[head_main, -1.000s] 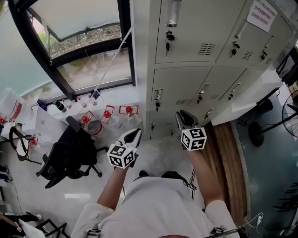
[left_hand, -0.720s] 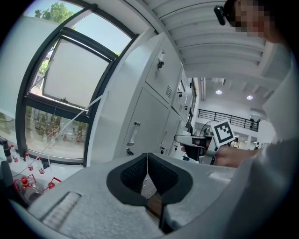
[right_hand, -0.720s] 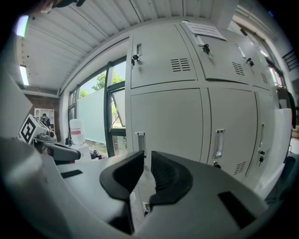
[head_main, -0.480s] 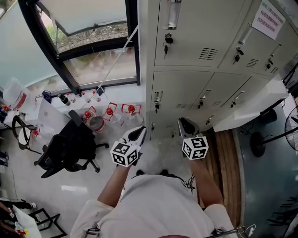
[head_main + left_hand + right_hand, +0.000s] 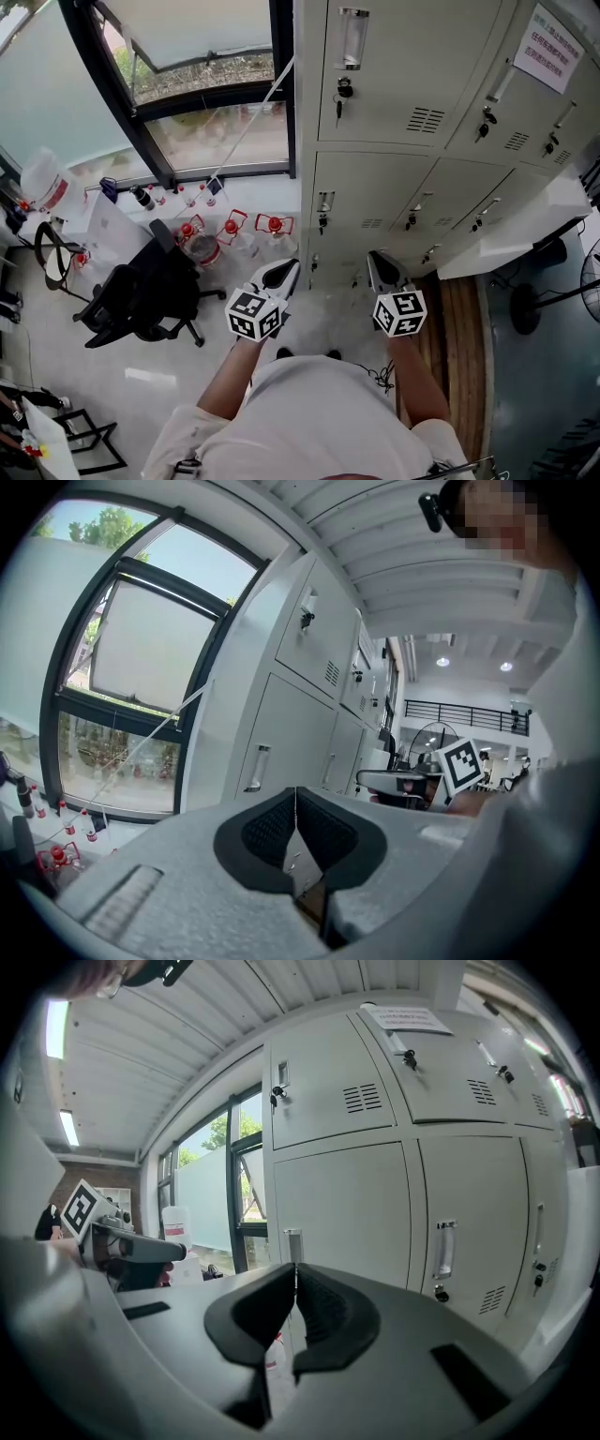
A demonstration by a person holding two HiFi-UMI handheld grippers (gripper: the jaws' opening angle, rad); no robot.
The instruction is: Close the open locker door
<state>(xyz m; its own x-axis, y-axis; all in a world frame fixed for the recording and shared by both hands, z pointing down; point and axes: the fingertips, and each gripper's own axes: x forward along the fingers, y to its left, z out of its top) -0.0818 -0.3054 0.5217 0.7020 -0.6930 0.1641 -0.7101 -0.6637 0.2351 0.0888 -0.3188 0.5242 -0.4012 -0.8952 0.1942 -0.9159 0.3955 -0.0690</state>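
Observation:
A bank of grey lockers (image 5: 403, 112) fills the upper right of the head view. One lower door (image 5: 511, 230) stands open, swung out as a pale panel at the right. My left gripper (image 5: 286, 267) is held low in front of the lockers, shut and empty; its tips (image 5: 295, 794) meet. To its right, my right gripper (image 5: 378, 258) points at the lower lockers and is well left of the open door. Its jaws are closing, the tips (image 5: 295, 1269) touch, and nothing is between them.
A black office chair (image 5: 141, 295) stands at the left. Several red-capped bottles (image 5: 230, 230) sit on the floor below the window (image 5: 187, 66). A wooden strip (image 5: 459, 347) runs along the floor at the right, with a fan base (image 5: 525, 305) beyond it.
The right gripper's jaws have drawn together. Both grippers sit slightly further right and lower in the head view, and the lockers appear a little closer.

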